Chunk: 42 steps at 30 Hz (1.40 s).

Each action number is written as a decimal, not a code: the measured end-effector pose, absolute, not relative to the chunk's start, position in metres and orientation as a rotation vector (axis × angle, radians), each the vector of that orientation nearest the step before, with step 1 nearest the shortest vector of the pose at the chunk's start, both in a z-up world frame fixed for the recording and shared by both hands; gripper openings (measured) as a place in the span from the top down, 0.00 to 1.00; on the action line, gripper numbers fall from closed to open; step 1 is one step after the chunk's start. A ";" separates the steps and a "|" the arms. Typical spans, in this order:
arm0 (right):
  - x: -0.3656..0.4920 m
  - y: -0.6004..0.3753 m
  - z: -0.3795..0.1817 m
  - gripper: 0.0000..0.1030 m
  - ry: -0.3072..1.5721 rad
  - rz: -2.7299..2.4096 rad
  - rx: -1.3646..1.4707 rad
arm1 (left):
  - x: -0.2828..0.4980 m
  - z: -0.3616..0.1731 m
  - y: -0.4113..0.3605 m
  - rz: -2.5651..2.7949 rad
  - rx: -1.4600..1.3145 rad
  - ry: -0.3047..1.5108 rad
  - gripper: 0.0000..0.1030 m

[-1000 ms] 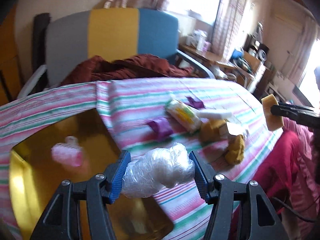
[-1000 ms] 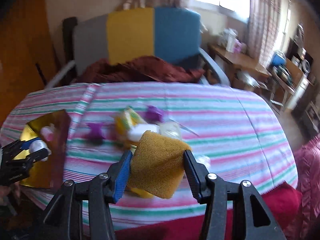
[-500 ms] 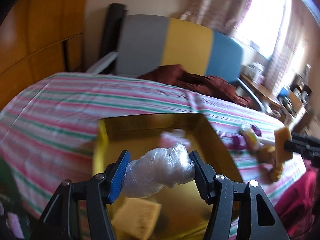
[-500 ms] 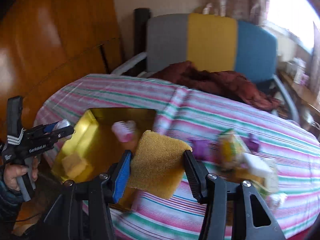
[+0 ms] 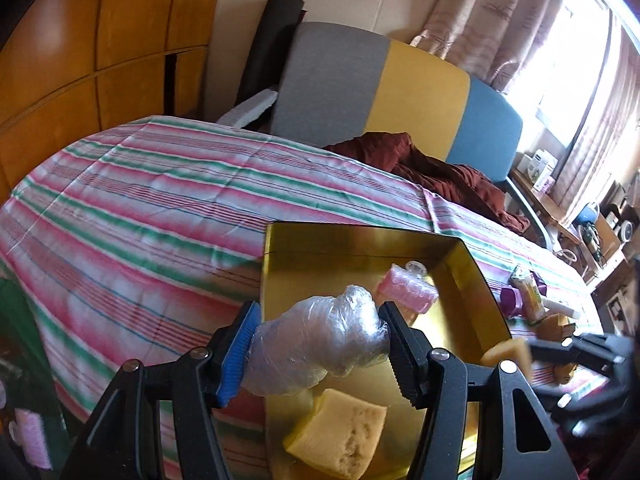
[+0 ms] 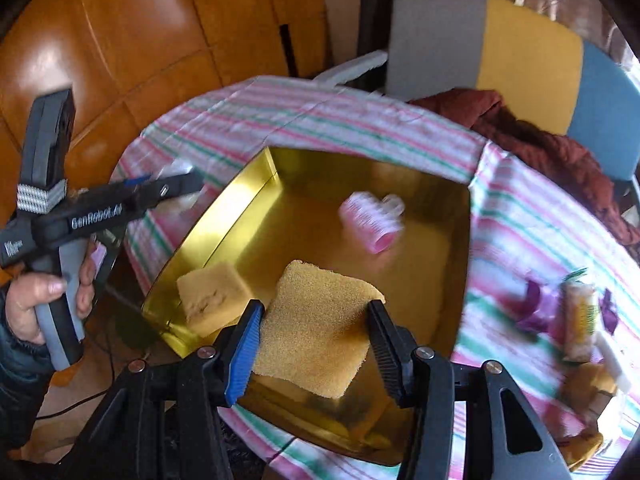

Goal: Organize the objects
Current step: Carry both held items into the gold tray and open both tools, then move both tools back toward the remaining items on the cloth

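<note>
Gripping a crumpled wad of clear plastic wrap (image 5: 320,338), the left gripper (image 5: 318,344) has both fingers pressed against the wad's sides and holds it over the near left edge of the gold tray (image 5: 276,264). Just below the wad, on the tray floor, lies a pale yellow sponge block (image 5: 340,436). Deeper in the tray sits a pink hair roller (image 5: 406,290), close to the far right wall.

The right gripper (image 6: 316,332) is likewise clenched, its fingers squeezing a flat tan sponge pad (image 6: 320,328) from both edges, tilted and held above the near part of the tray. In the left wrist view that same gripper appears blurred at the right, past the tray's right wall. Seen from the right wrist, the block sponge rests against the tray's near left corner and the roller lies toward the middle, blurred.

The tray stands on a table covered with a pink, green and white striped cloth (image 5: 140,200). To the right of the tray, on the cloth, lies a loose cluster: a yellow-green packet (image 6: 580,320), purple pieces (image 6: 532,308) and a white tube-like item, all too blurred to identify further.

Beyond the table stands a chair (image 5: 384,80) with a grey, yellow and blue back, a dark red cloth (image 5: 440,168) heaped on its seat. Wooden panelling (image 5: 100,40) fills the left, and curtains (image 5: 500,32) hang at the bright window.
</note>
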State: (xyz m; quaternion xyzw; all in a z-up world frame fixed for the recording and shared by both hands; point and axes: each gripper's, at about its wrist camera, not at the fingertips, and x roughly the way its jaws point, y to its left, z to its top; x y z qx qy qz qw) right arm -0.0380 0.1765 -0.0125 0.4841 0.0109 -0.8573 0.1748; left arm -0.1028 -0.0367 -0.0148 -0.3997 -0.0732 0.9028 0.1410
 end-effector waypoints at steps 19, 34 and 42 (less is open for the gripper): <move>-0.024 0.161 -0.053 0.16 -0.129 -2.252 1.378 | -0.085 -0.025 -0.041 2.720 -1.195 -0.209 0.06; 0.013 0.186 0.017 0.16 0.090 -2.779 0.996 | -0.049 0.001 -0.007 2.827 -1.066 -0.117 0.03; 0.008 0.213 0.013 0.18 -0.078 -2.845 1.032 | -0.034 0.002 0.016 2.833 -1.034 -0.030 0.00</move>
